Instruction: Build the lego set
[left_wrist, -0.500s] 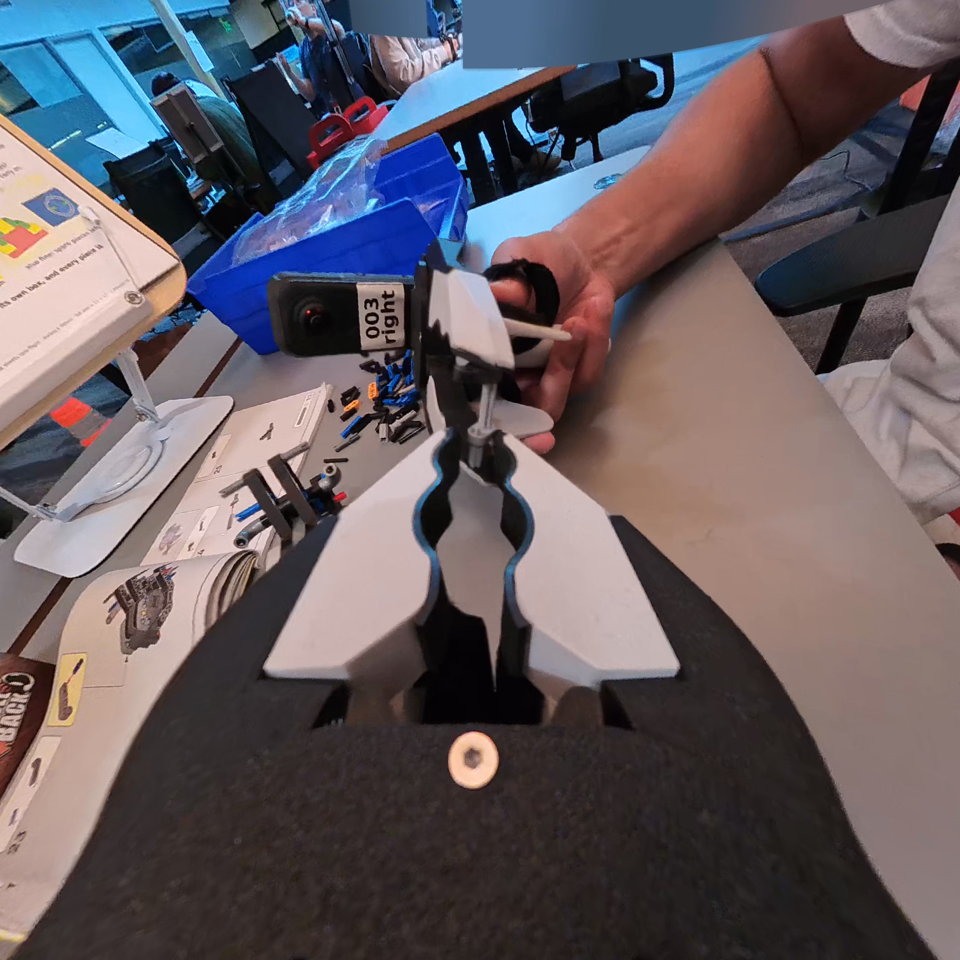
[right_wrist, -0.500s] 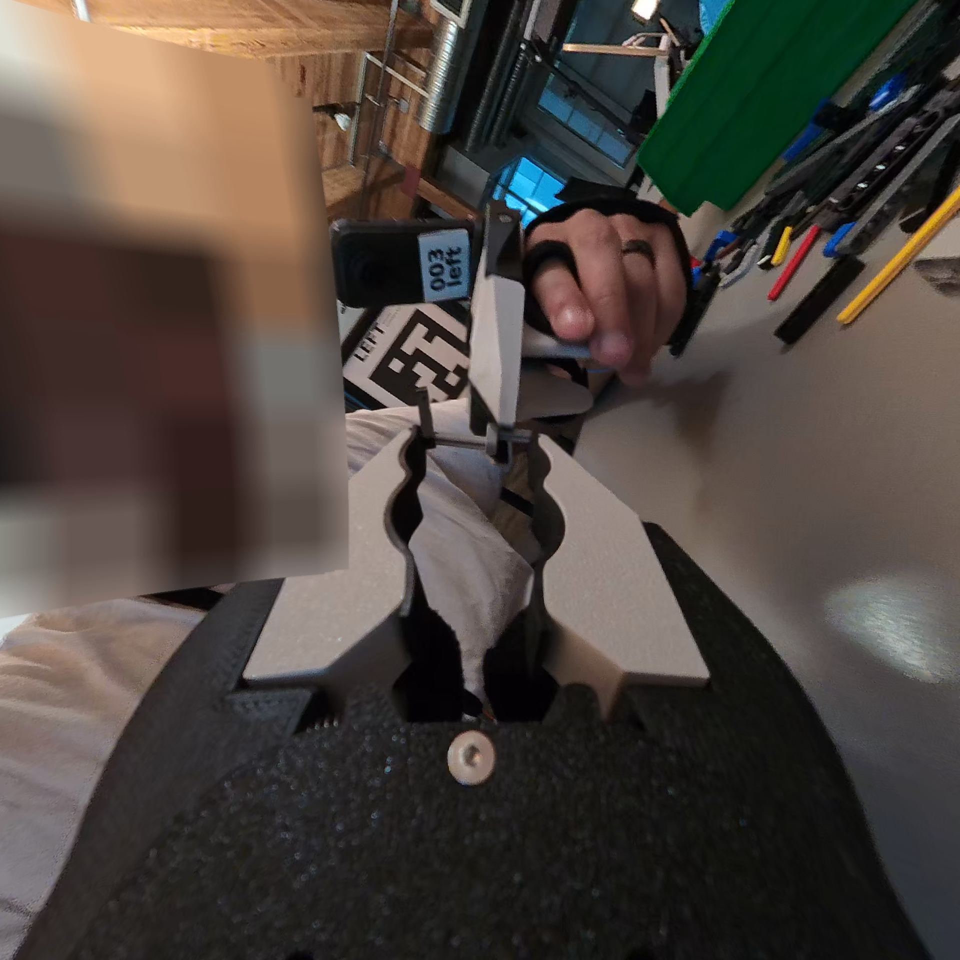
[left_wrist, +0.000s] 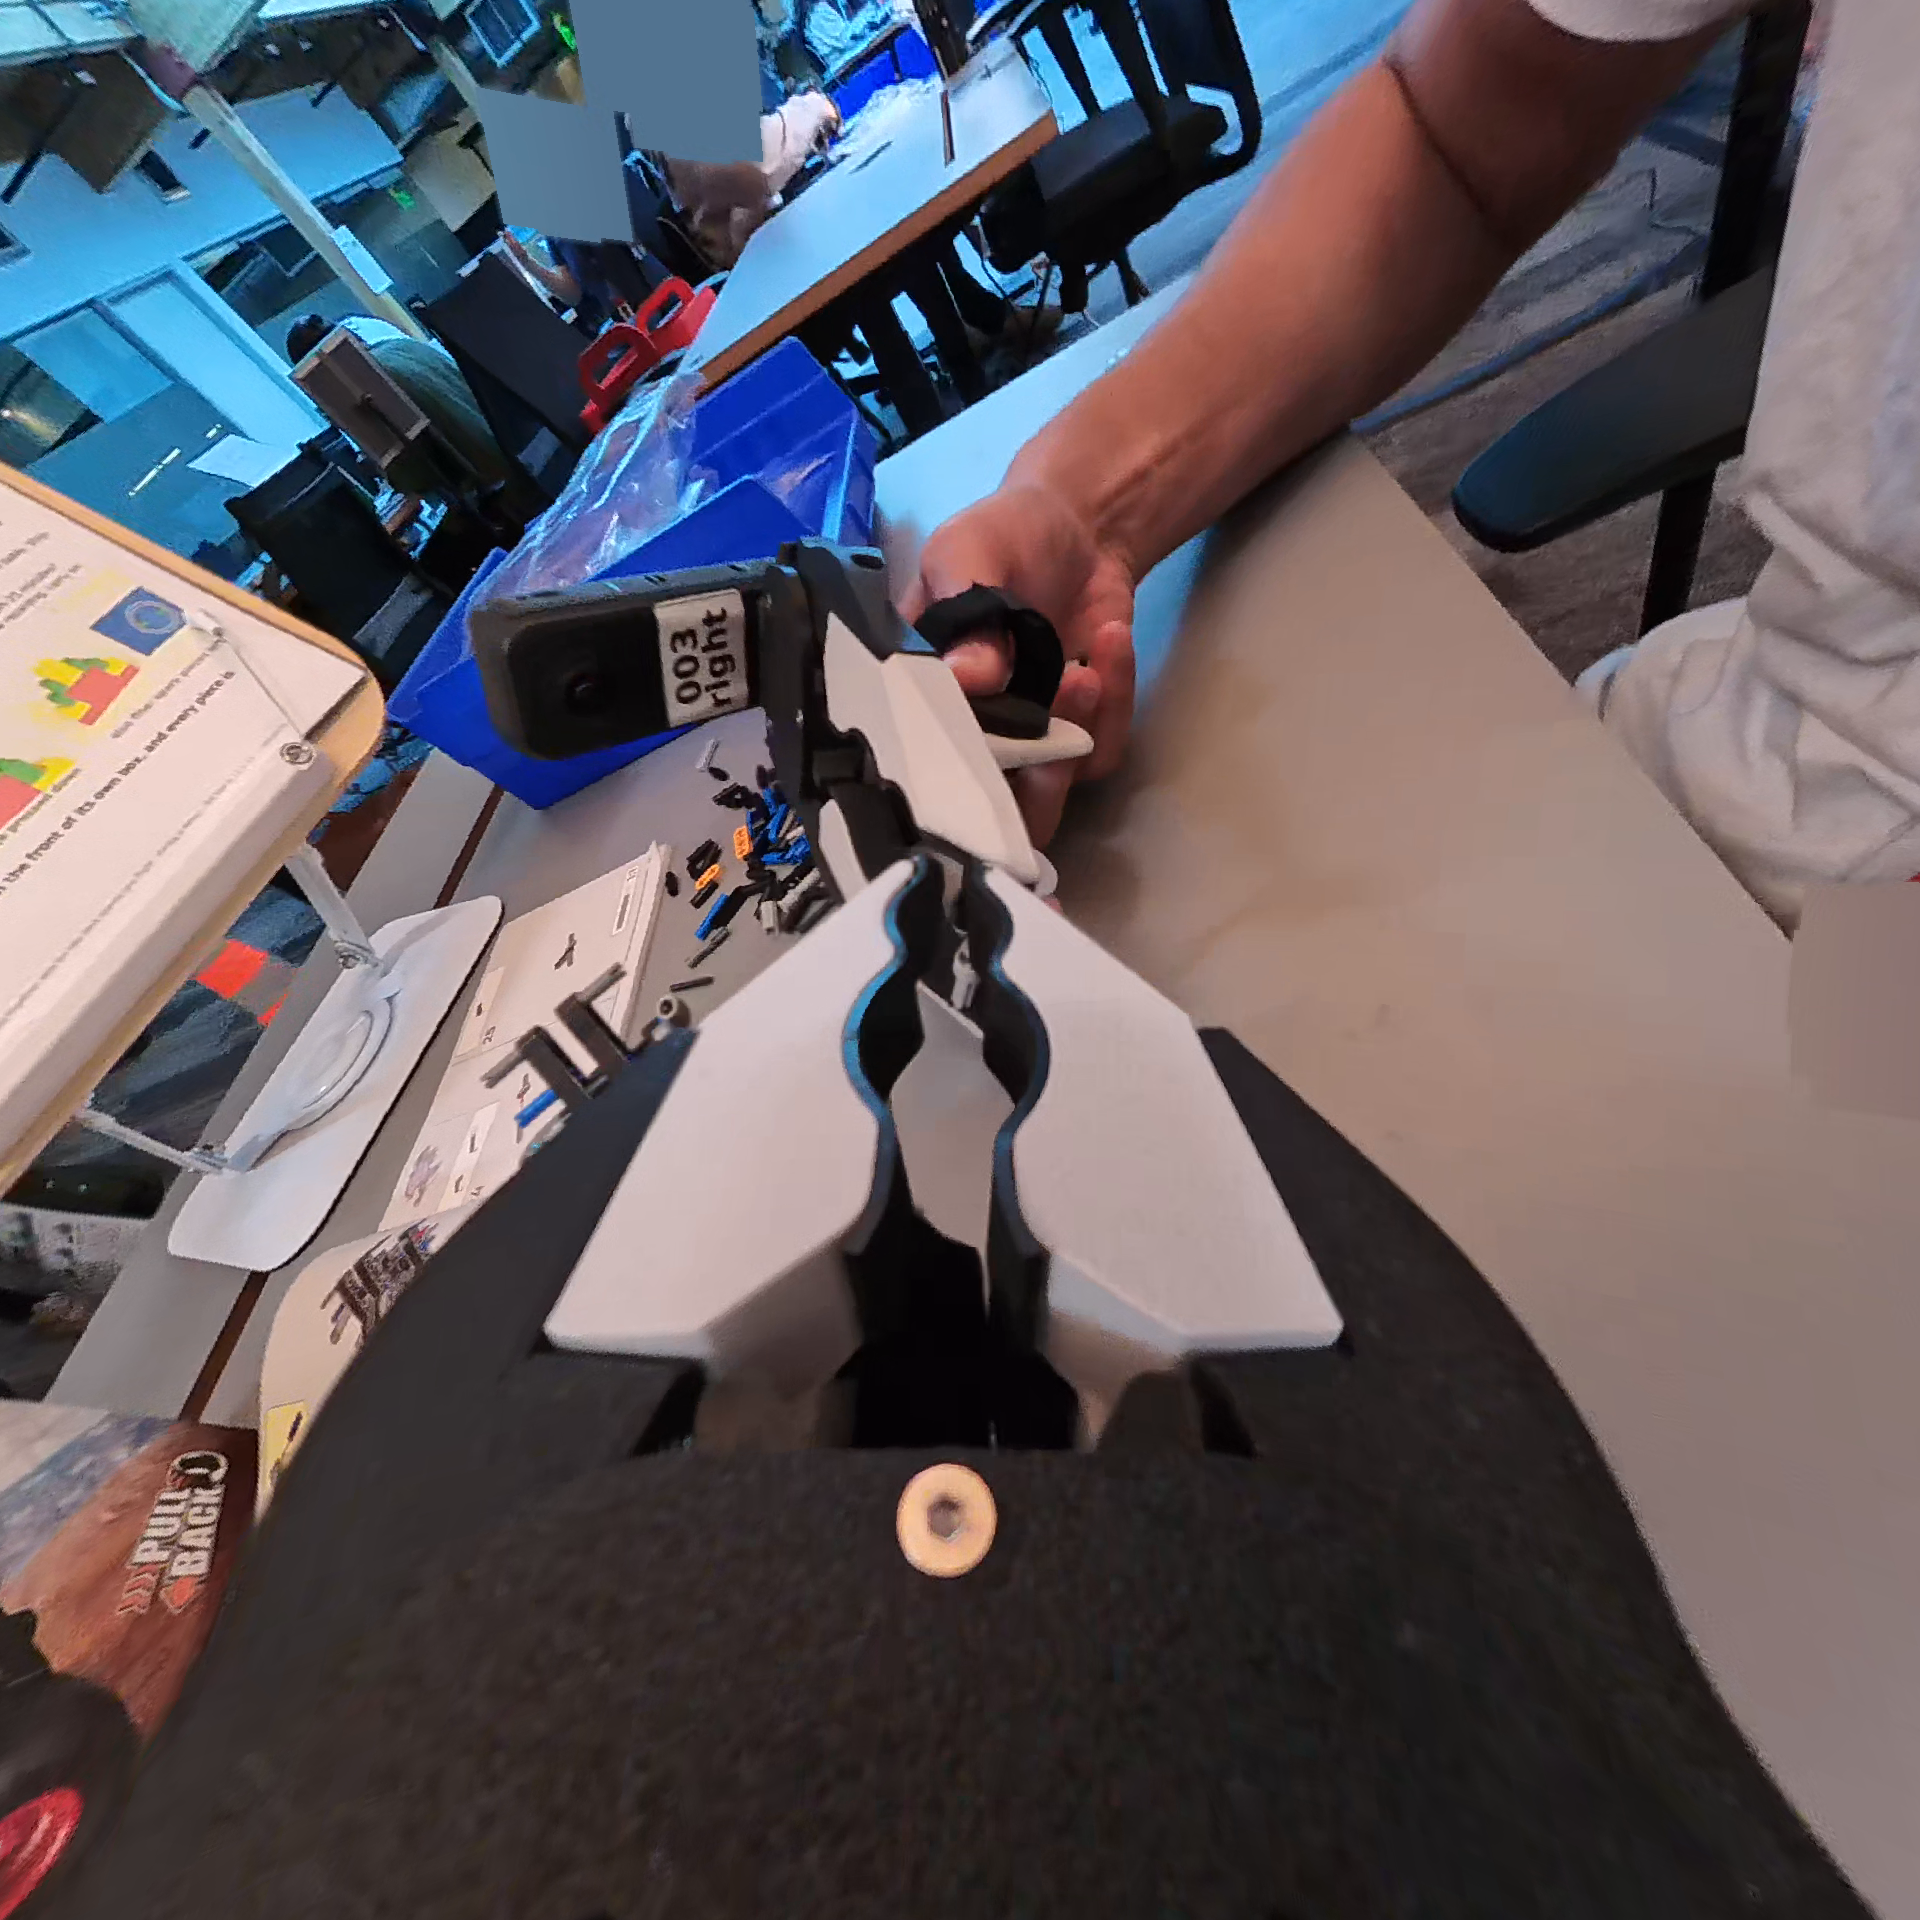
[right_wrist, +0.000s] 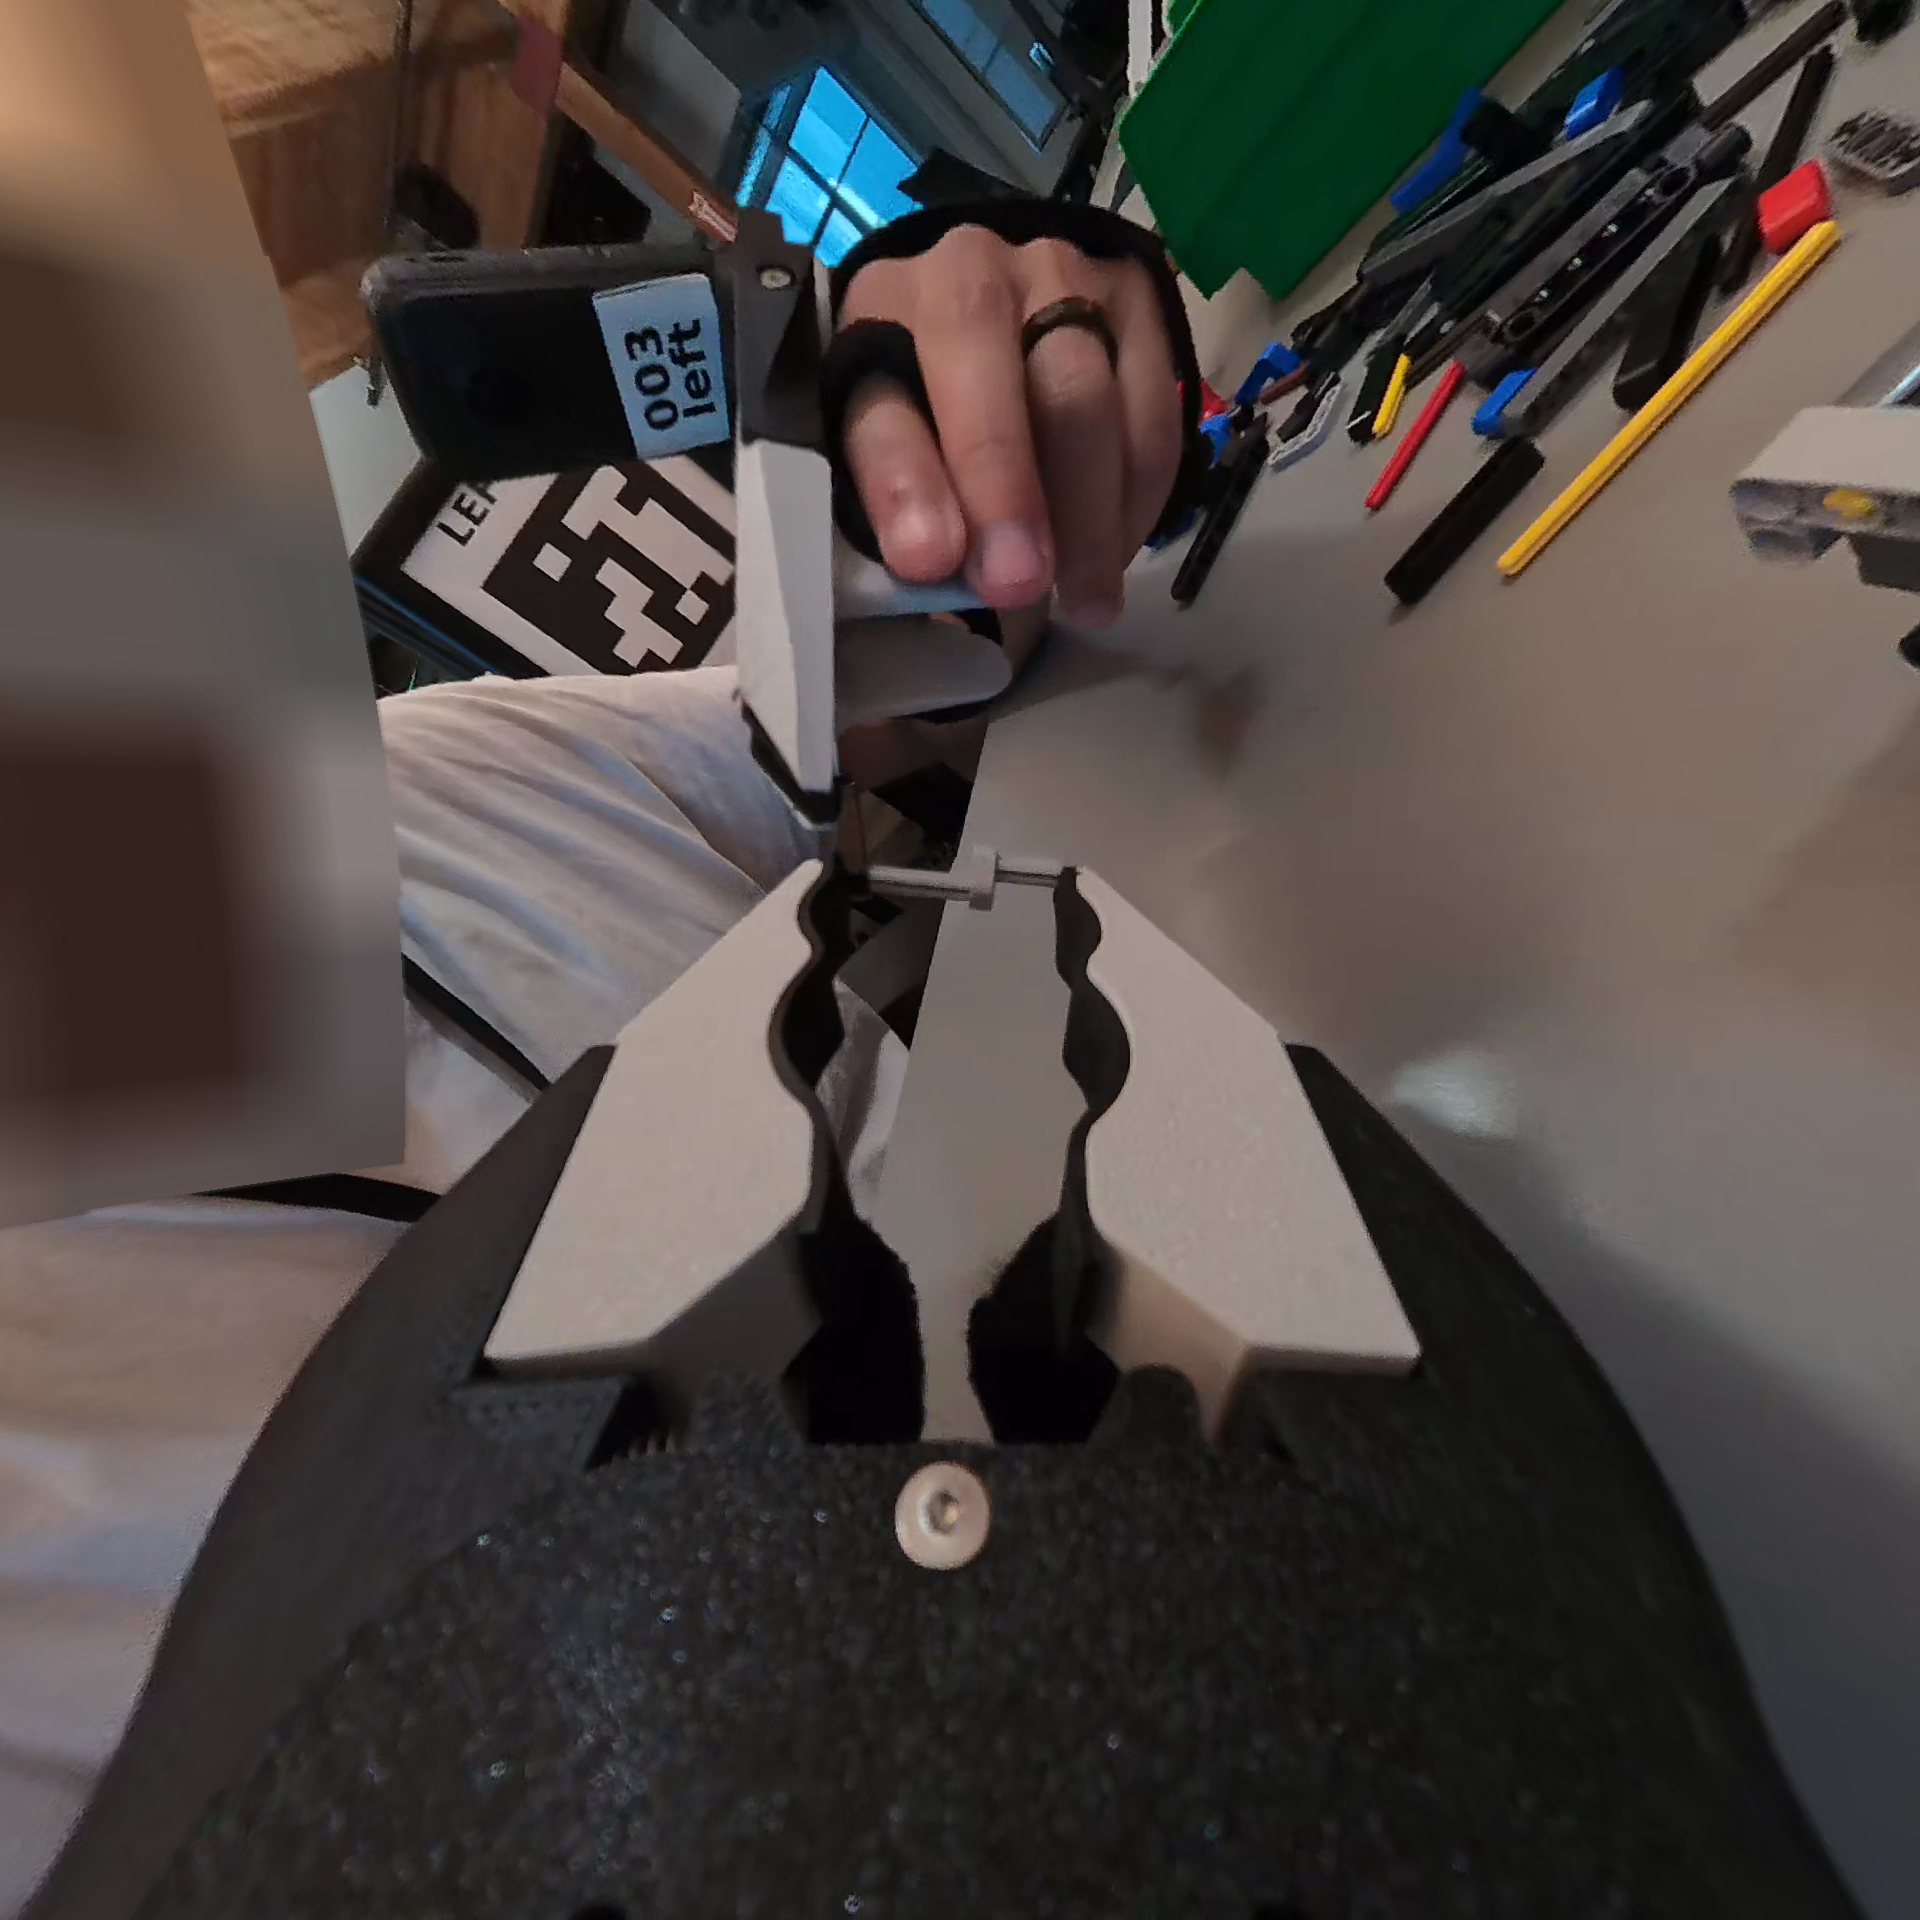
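A thin grey axle (right_wrist: 920, 880) with a small grey bush (right_wrist: 982, 878) on it spans endwise between my right gripper's (right_wrist: 945, 883) fingertips, which are shut on it above the table. My left gripper (right_wrist: 816, 800) hangs tip-down just above the axle's left end, apart from it. In the left wrist view my left gripper (left_wrist: 951, 888) has its jaws a narrow gap apart with nothing clamped; the axle (left_wrist: 962, 966) shows through that gap. The right gripper (left_wrist: 894, 821) points down at it, its tips partly hidden.
A blue bin (left_wrist: 665, 561) with a plastic bag stands behind a pile of small pins (left_wrist: 758, 842). An instruction booklet (left_wrist: 561, 997), a small dark assembly (left_wrist: 566, 1049) and a board on a stand (left_wrist: 156, 748) lie left. Long beams (right_wrist: 1621, 239) and a yellow rod (right_wrist: 1662, 405) lie far right. My two grippers' fingertips are within a few centimetres of each other. The right tips stand about 15 cm off the yellow rod (right_wrist: 1662, 405).
My left gripper has come off the axle and moved up and to the left; the bush is now uncovered. The right gripper still holds the axle.
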